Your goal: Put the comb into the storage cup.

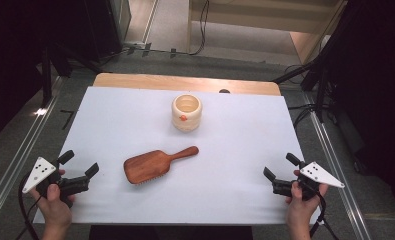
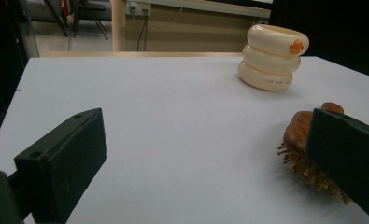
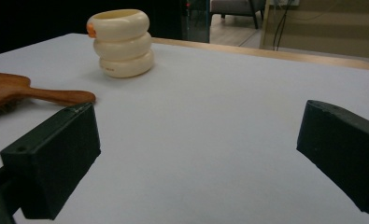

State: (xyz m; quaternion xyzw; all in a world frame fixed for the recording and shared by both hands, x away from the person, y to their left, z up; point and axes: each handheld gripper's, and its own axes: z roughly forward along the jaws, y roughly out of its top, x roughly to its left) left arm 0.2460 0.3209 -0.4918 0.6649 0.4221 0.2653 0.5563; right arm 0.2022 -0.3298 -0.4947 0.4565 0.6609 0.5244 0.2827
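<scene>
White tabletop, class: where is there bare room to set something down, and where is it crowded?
Bare patches: right of the wooden hairbrush up to the right tool; left of the cream ringed cup to the white tabletop's left edge; the near strip between both tools. Most crowded: the centre, between cup and brush.
</scene>
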